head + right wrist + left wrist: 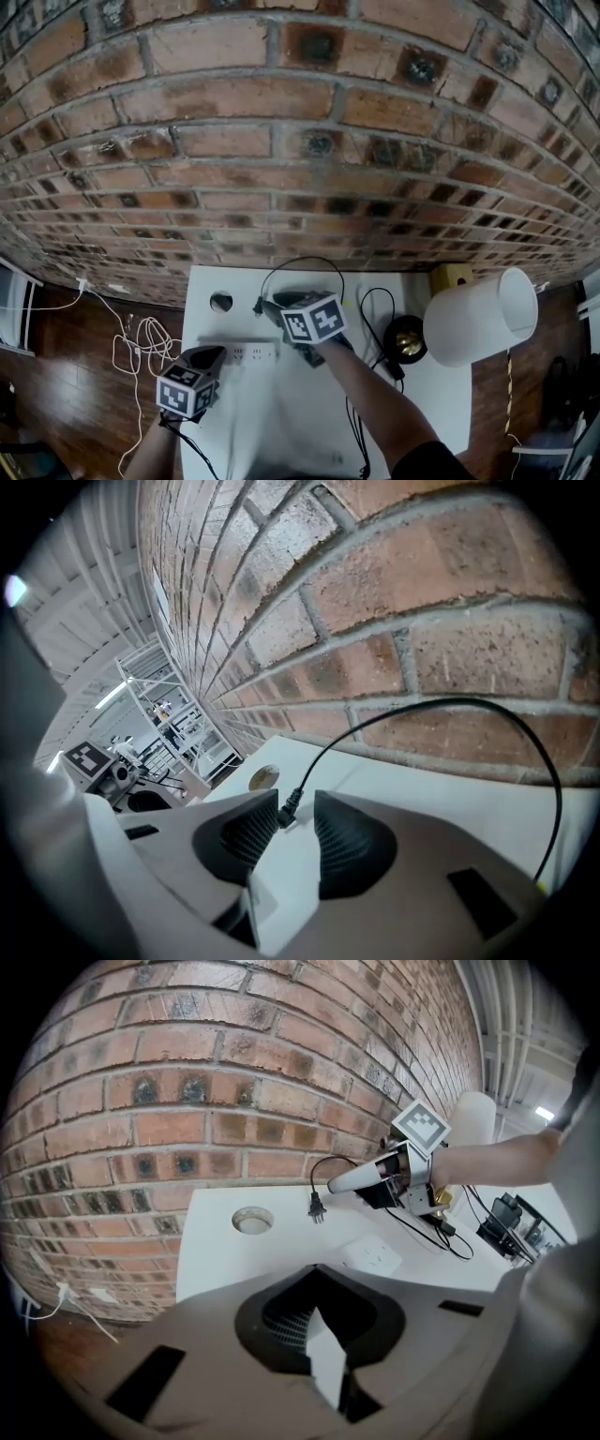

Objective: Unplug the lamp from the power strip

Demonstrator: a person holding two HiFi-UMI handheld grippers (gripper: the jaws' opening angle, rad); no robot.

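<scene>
Black plug (279, 810) in released right claw (296, 806); only left gripper view shows left claw (319, 1283) clenching strip (375, 1258).

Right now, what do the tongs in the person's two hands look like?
Both are chunky grey tongs with dark ribbed pads inside. The left tongs and the right tongs each wear a cube covered in black-and-white square markers. The forearms look bare, and a dark sleeve shows by the right shoulder.
</scene>
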